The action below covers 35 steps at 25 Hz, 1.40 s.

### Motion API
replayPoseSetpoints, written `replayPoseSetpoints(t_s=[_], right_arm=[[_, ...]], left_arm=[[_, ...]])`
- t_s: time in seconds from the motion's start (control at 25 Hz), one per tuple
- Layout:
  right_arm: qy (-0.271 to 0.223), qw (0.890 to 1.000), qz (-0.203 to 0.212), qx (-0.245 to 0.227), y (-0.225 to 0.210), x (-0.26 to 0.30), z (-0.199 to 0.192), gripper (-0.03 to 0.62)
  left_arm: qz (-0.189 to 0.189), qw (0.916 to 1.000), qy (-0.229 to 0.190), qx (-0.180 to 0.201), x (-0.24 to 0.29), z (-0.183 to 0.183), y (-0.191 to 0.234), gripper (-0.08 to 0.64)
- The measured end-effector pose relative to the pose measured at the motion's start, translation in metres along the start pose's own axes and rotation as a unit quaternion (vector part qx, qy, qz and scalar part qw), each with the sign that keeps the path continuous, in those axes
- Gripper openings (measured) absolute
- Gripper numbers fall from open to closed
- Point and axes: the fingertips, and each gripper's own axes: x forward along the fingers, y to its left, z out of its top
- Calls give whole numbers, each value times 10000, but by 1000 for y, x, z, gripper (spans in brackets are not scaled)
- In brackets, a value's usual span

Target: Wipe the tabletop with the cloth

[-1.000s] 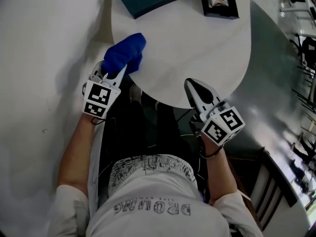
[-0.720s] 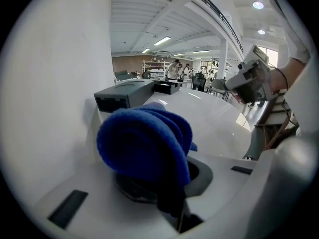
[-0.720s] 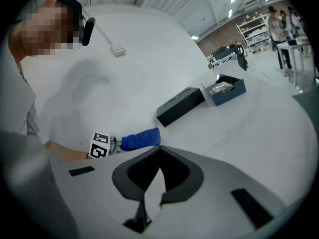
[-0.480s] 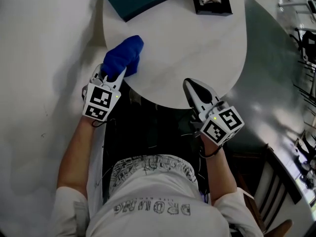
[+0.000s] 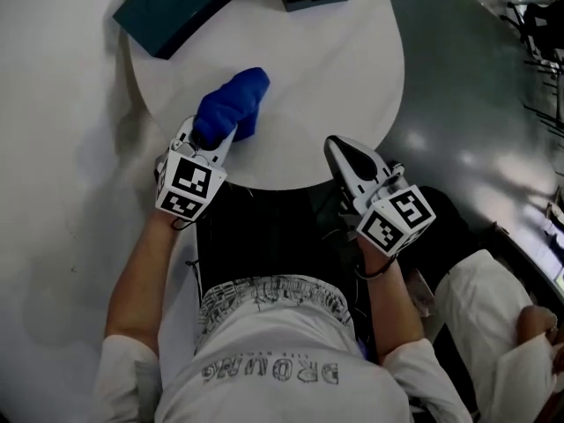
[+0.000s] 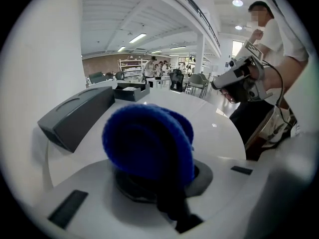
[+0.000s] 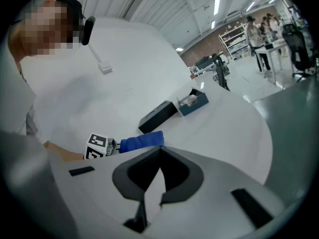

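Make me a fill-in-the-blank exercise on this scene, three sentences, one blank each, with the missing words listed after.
1. The left claw is shut on a ____ cloth.
2. The cloth sits over a white table whose top is ____ in shape.
3. The right claw, near the table's near edge, has its jaws together and holds ____.

Missing words: blue; round; nothing

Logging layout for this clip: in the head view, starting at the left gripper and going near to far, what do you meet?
left gripper → blue cloth, clamped in its jaws, on the white tabletop → dark teal box at the far edge.
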Motion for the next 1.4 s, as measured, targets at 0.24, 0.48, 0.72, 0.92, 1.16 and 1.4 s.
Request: replayPoseSetpoints(t_s=[0.24, 0.48, 0.72, 0.92, 1.16, 1.4], right_arm=[[-311, 9982, -425, 273, -31, -39, 2, 6], [-576, 9944, -762, 447, -58, -78, 3, 6], [-769, 9902, -988, 613, -78, -110, -2, 6], [-888, 9874, -1109, 693, -93, -132, -4, 6], [-950, 9856, -1187, 747, -102, -145, -5, 6], [-894, 9875, -1101, 692, -97, -140, -3, 6]], left_arm=[[-475, 9983, 18, 325, 32, 29, -33, 72], [-966, 9930, -28, 681, 66, 60, -81, 72], [-1339, 9859, -51, 1005, 92, 83, -126, 72], [-1522, 9816, -49, 1154, 108, 96, -152, 72], [-1693, 9772, -67, 1277, 119, 105, -173, 72], [-1684, 9790, -161, 1135, 119, 110, -174, 72]])
